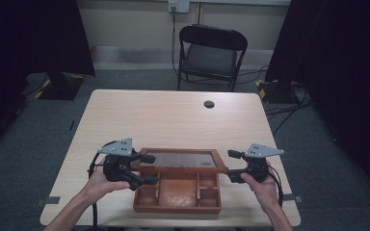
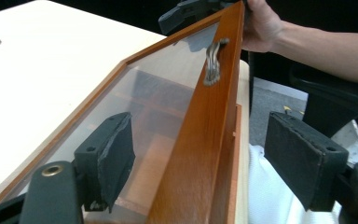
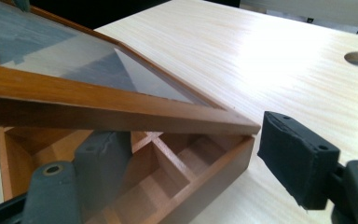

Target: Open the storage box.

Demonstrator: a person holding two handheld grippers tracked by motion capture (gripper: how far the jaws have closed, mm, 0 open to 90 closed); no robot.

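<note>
We have the glass lid (image 1: 183,159) of the wooden box (image 1: 178,192) raised partway, hinged up at the near edge of the counter (image 1: 173,115). Our left tongs (image 2: 198,156) straddle the lid's front rail with pads apart, not pressing. Our right tongs (image 3: 191,163) stand apart at its corner, gripping nothing. Swinging it fully open seems left.
</note>
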